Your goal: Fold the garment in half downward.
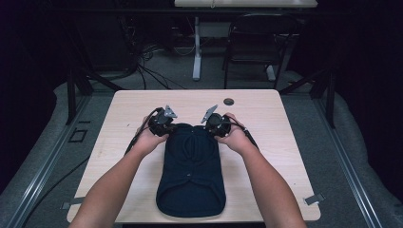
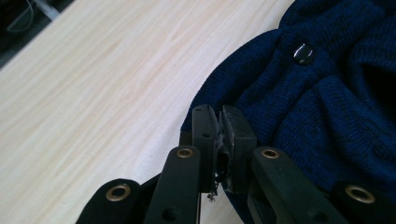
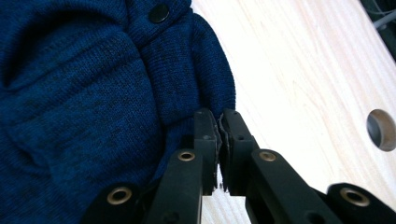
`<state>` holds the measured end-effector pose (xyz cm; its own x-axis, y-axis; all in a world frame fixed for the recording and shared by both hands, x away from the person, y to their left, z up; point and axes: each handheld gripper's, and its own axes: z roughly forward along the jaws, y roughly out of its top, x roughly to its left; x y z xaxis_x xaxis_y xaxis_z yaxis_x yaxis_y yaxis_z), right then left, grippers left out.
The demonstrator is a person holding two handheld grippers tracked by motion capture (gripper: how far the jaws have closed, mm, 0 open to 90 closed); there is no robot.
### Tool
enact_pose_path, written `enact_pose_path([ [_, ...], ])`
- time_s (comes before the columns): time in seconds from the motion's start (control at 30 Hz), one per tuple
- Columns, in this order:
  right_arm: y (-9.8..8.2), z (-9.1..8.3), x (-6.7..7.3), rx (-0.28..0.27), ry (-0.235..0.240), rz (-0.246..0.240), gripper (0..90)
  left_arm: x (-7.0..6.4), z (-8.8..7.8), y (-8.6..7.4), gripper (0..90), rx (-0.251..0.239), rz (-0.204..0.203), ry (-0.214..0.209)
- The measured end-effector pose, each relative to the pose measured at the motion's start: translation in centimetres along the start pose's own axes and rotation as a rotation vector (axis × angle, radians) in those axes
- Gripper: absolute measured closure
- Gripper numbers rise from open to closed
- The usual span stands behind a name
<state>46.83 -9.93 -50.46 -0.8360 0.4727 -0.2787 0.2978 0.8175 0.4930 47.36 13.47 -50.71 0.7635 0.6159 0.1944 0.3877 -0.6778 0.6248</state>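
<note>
Dark navy knitted garment (image 1: 192, 171) lies flat on the light wood table (image 1: 119, 142), centred left to right, running from mid-table toward the 6 o'clock edge, where its rounded end nearly reaches the table rim. Fabric is a fine rib knit, folded into a long compact shape, with soft folds and overlapping layers at the far end. A small dark glossy button (image 2: 303, 53) sits on a raised band of the knit in the left gripper view; a similar button (image 3: 159, 13) appears near the top of the right gripper view. Left gripper (image 1: 163, 122) sits at the garment's 11 o'clock corner, held in the person's left hand (image 1: 151, 138); its jaws are pressed together at the very edge of the knit (image 2: 327, 107), with something thin between the pads, though I cannot tell for certain that it is cloth. Right gripper (image 1: 215, 122) sits at the 1 o'clock corner in the right hand (image 1: 234, 137); jaws likewise drawn together at the fabric's edge (image 3: 93, 93), same uncertainty about what is pinched. Both forearms enter from 6 o'clock, flanking the garment. A round grommet hole (image 1: 229, 101) lies in the tabletop at 12 o'clock, apart from the garment. Beyond the table: a dark folding chair (image 1: 259, 42), a white desk leg (image 1: 196, 47), loose cables on grey floor (image 1: 157, 71).
</note>
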Motion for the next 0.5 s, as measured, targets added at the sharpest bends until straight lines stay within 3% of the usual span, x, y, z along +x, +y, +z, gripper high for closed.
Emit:
enact_pose_path([
  [0.5, 1.6, -3.3, -0.2, -0.05, -0.045, -0.042, 86.4, 0.6, -3.3, 1.6, 85.2, -0.054, 0.02, 0.041],
])
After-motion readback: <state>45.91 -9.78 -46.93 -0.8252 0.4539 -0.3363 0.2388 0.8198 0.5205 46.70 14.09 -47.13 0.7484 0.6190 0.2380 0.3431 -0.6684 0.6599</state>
